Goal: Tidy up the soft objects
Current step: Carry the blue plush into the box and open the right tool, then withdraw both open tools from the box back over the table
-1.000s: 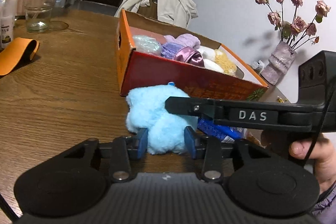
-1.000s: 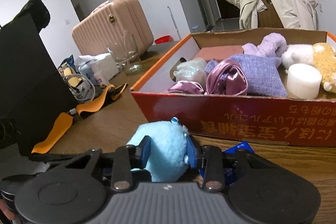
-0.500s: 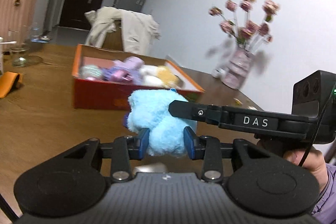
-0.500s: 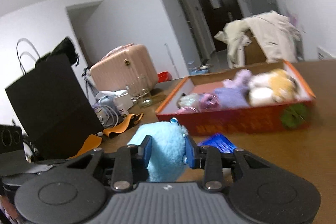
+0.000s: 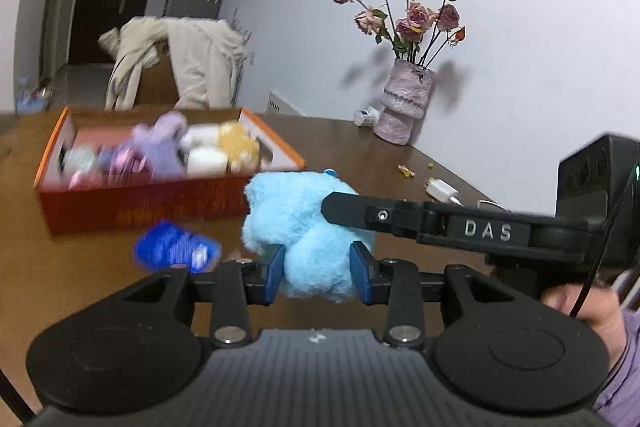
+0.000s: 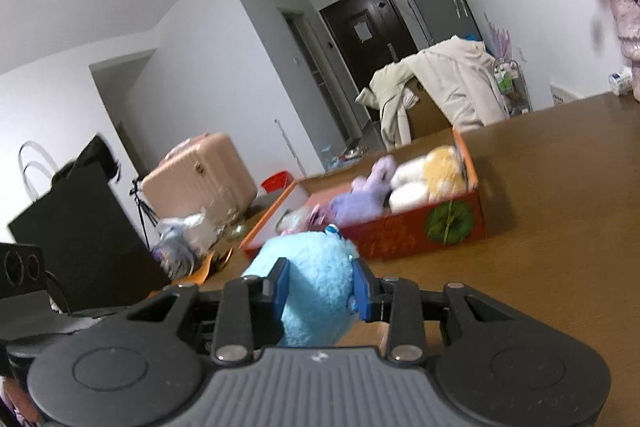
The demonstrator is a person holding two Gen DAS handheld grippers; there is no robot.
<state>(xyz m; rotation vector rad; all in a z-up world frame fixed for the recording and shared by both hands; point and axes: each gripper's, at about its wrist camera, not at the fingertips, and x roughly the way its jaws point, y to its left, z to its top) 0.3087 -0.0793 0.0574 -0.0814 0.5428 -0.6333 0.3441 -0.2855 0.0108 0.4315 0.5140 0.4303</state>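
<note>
Both hand-held grippers clench the same blue plush [image 5: 304, 227]. In the left wrist view the left hand-held gripper [image 5: 317, 273] pinches it at lower centre, and the right tool's finger crosses in from the right. In the right wrist view the right hand-held gripper [image 6: 320, 285] squeezes the plush [image 6: 316, 279] at lower centre. The plush sits in front of the box [image 5: 160, 203] of soft things on the bench [image 5: 80, 267]; a blue packet [image 5: 176, 247] lies at centre left.

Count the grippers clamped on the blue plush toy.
2. The left gripper pinches the toy from the near side; the right gripper grips it too, its finger reaching in from the right in the left view.
</note>
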